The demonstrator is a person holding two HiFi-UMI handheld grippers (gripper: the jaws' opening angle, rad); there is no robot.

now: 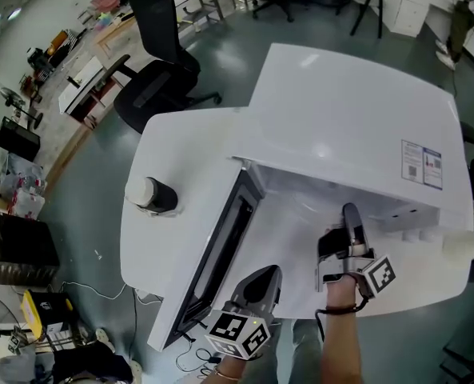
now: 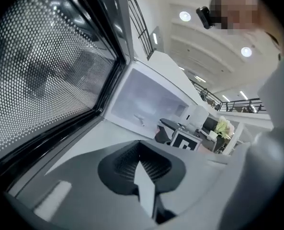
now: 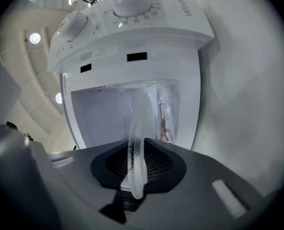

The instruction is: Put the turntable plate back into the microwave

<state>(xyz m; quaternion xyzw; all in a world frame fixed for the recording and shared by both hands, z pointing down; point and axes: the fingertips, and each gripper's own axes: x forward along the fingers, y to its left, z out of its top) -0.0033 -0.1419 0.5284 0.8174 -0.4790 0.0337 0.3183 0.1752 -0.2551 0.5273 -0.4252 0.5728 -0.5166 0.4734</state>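
The clear round glass turntable plate [image 3: 135, 128] is pinched by its near rim in the right gripper [image 3: 136, 169], whose jaws are closed on the glass. In the right gripper view the plate shows edge-on, and its long line runs from the jaws straight toward 12 o'clock into the open cavity [image 3: 96, 121] of the white box-shaped microwave [image 1: 356, 110]. The dial panel fills the top of that view, so the gripper appears to be rolled on its side and the plate probably lies nearly flat.

From the head view, the right gripper [image 1: 351, 214] sits at the mouth of the oven, with the cavity ahead at 12 o'clock and the open black-framed door [image 1: 221, 246] off at 9 o'clock. This hand is plainly the nearer one.

The left gripper [image 1: 260, 285] waits at about 8 o'clock from the right one, beside the door, with its jaws closed on nothing. The coming move looks like a straight push inward, then lowering the plate onto the cavity floor.
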